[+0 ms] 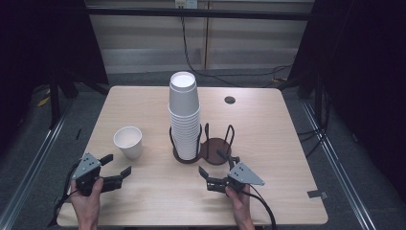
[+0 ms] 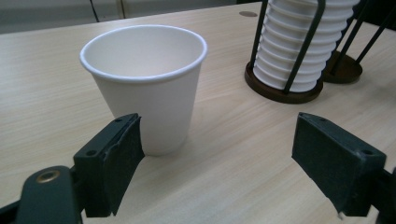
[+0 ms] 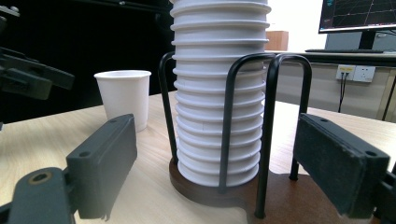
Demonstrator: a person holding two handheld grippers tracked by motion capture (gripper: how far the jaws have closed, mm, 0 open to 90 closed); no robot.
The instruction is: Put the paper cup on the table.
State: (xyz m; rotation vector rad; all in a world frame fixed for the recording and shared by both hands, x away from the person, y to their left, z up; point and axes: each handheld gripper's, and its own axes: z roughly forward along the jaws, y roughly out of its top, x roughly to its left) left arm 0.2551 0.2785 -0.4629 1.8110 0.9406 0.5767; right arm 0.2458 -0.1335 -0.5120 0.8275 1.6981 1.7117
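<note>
On the wooden counter [image 1: 143, 187], toward its left side, a single white paper cup [image 1: 128, 142] stands upright with its mouth up, alone and apart from the other things. Near the middle of the counter stands a tall stack of white cups [image 1: 184, 115], mouth down, inside a dark holder [image 1: 187, 154] made of a round brown base and black wire loops. A second round base of the same holder lies just right of the stack and carries no cups.

The left hand-held gripper [image 1: 118, 167] is near the front left edge of the counter, just in front of the single cup, and its jaws stand apart with nothing between the pads. In the left gripper view the single cup [image 2: 147, 84] is close ahead, beside the left jaw but not touching it, and the stack in its holder [image 2: 292, 51] stands farther off to the right.

The right hand-held gripper [image 1: 216, 165] is just in front of the holder, its jaws also wide and holding nothing. In the right gripper view the stack [image 3: 218, 93] and the wire loops rise between the two jaws, and the single cup [image 3: 123, 95] shows behind on the left. Whether the pads touch the brown base I cannot tell
</note>
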